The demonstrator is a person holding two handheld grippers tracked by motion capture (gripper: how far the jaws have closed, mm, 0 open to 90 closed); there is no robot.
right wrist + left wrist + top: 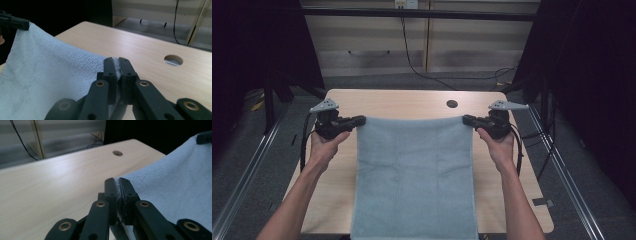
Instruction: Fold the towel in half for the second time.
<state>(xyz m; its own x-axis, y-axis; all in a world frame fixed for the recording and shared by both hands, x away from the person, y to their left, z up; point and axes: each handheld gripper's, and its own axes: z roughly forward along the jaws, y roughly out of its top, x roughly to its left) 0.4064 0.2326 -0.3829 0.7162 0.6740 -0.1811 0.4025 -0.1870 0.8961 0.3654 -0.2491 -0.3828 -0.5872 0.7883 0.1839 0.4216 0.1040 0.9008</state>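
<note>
Pinching the far-left corner, the left gripper [360, 120] grasps the light-blue terry-cloth towel [414, 180], which drapes over the pale wooden table [407, 102]. Soft, limp, light: probably best held at corners. The right gripper [467, 119] clamps the far-right corner.

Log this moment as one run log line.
left gripper: shut on towel far left corner | right gripper: shut on far right corner | towel: far edge stretched between them, near end over table edge

Item count: one light-blue towel [414, 175], pinched at its two far corners between closed fingers. Two grippers: left gripper [360, 120], right gripper [467, 119]. One bench [402, 102] with one round hole [452, 104].
</note>
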